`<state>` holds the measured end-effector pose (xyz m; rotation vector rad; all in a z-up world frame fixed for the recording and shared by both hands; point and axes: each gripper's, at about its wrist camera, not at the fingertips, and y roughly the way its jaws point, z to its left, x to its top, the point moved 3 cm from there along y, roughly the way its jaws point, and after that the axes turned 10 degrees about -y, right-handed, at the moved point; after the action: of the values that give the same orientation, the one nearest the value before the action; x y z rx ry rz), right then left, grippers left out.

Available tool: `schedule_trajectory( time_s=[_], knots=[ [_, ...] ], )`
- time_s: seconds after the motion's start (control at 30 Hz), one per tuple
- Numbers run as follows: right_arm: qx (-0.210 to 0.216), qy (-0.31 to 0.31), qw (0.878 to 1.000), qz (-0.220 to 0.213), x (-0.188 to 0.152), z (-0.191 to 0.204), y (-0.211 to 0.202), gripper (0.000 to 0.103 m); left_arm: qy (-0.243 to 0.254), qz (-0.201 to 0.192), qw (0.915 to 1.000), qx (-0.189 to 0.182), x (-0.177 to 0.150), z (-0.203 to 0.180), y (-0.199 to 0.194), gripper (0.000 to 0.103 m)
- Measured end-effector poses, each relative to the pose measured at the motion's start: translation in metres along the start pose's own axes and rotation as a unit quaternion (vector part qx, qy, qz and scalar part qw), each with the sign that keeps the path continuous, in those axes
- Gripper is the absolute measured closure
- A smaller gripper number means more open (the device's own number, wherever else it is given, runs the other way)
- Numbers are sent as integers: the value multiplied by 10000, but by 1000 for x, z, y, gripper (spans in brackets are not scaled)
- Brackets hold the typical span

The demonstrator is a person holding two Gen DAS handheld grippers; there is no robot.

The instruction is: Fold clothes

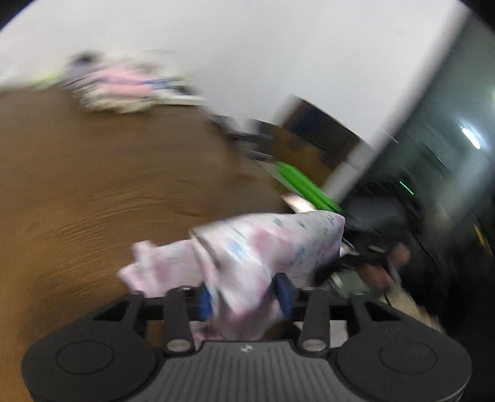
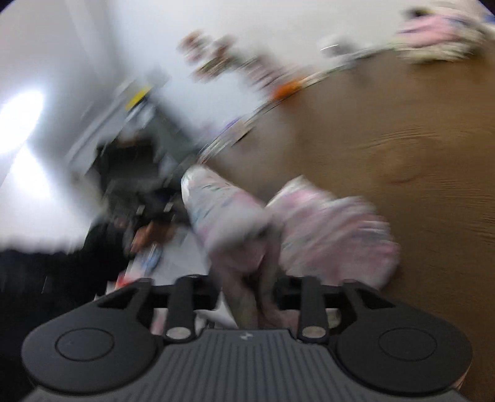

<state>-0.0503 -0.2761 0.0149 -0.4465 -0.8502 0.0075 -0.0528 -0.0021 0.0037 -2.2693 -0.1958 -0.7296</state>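
Note:
Both views are heavily blurred. A pink-and-white printed garment point(image 1: 263, 244) is bunched over the brown wooden table point(image 1: 92, 185). In the left wrist view it fills the gap at my left gripper point(image 1: 244, 298), and both blue pads point(image 1: 204, 301) touch the cloth. From there the garment stretches right towards a hand point(image 1: 386, 259) at the table's edge. In the right wrist view the same garment point(image 2: 334, 228) runs down between the dark fingers of my right gripper point(image 2: 247, 293), which look closed on a thick fold. Its far end reaches towards a hand point(image 2: 148, 228) at the left.
A pile of pink and white clothes point(image 1: 120, 86) lies at the far side of the table, also visible as a pile point(image 2: 439, 27) top right. A bright green object point(image 1: 303, 185) sits near the table's right edge. Blurred clutter point(image 2: 235, 68) lines the far edge by a white wall.

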Motion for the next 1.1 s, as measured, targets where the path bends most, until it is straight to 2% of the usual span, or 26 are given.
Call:
schedule_trajectory(
  time_s=[0.07, 0.1, 0.13, 0.17, 0.2, 0.3, 0.33, 0.43, 0.47, 0.5, 0.53, 0.57, 0.63, 0.67, 0.7, 0.73, 0.77, 0.8, 0.83, 0.87, 0.9, 0.93, 0.97, 1.0, 1.03, 1.1],
  knots=[
    [-503, 202, 9975, -457, 4, -10, -13, 24, -362, -247, 9986, 303, 5, 13, 5, 52],
    [-785, 259, 9939, -725, 5, -12, -23, 23, -584, -356, 9969, 385, 6, 19, 3, 49],
    [-1064, 316, 9889, -992, 5, -14, -32, 21, -802, -461, 9946, 468, 6, 24, 2, 38],
    [-1265, 408, 9843, -1164, 4, -14, -41, 12, -968, -490, 9923, 593, 5, 27, 1, 31],
    [-1460, 503, 9790, -1328, 2, -12, -50, 5, -1133, -517, 9897, 713, 4, 30, 1, 29],
    [-1579, 776, 9721, -1549, -13, -5, -54, 0, -1617, -412, 9826, 816, 3, 39, 7, 20],
    [-1594, 809, 9728, -1474, -12, -7, -46, 0, -1787, -359, 9802, 770, 2, 42, 10, 19],
    [-1751, 860, 9738, -1172, -8, -14, -17, 1, -1809, -353, 9802, 724, 6, 41, 15, 18],
    [-1881, 848, 9730, -1037, -7, -18, -6, 8, -1817, -351, 9802, 708, 7, 41, 17, 23],
    [-1837, 814, 9742, -1032, -7, -16, 1, 35, -1831, -336, 9802, 676, 5, 40, 24, 28],
    [-1737, 920, 9759, -944, -4, -20, 11, 56, -1845, -321, 9802, 644, 4, 39, 30, 56],
    [-1634, 1036, 9774, -850, -2, -24, 20, 76, -1858, -306, 9802, 612, 3, 39, 37, 78],
    [-1638, 1172, 9756, -870, 1, -30, 22, 76, -1870, -362, 9798, 611, 0, 38, 38, 75],
    [-1668, 1145, 9755, -869, 3, -27, 19, 72, -1870, -433, 9793, 641, -2, 37, 33, 67],
    [-1708, 1079, 9753, -894, 5, -23, 14, 61, -1889, -575, 9778, 703, -4, 39, 23, 60],
    [-1803, 1009, 9738, -949, 5, -18, 6, 49, -1939, -702, 9754, 786, -5, 42, 16, 36],
    [-1903, 940, 9720, -1006, 6, -13, -1, 22, -1994, -794, 9727, 880, -8, 45, 9, 19],
    [-1970, 902, 9710, -1014, 7, -11, -3, 14, -2005, -877, 9721, 843, -8, 47, 7, 17],
    [-2034, 868, 9699, -1019, 9, -10, -5, 15, -1980, -829, 9739, 732, -6, 46, 11, 17],
    [-1994, 923, 9717, -872, 10, -13, 2, 19, -1954, -781, 9756, 621, -4, 45, 15, 17],
    [-1946, 985, 9733, -714, 11, -15, 10, 30, -1928, -733, 9772, 510, -2, 45, 20, 18],
    [-1841, 1067, 9748, -672, 11, -19, 17, 42, -1903, -683, 9785, 400, 0, 44, 24, 26],
    [-1732, 1151, 9761, -638, 10, -22, 23, 67, -1921, -579, 9792, 296, 1, 43, 31, 56],
    [-1623, 1234, 9771, -604, 10, -26, 30, 77, -2036, -466, 9777, 221, 1, 46, 38, 73],
    [-1513, 1316, 9780, -571, 9, -29, 37, 81, -2153, -359, 9758, 143, 1, 50, 45, 81],
    [-1471, 1446, 9767, -598, 14, -34, 39, 87, -2443, -444, 9687, -51, 6, 60, 44, 84]
  ],
)
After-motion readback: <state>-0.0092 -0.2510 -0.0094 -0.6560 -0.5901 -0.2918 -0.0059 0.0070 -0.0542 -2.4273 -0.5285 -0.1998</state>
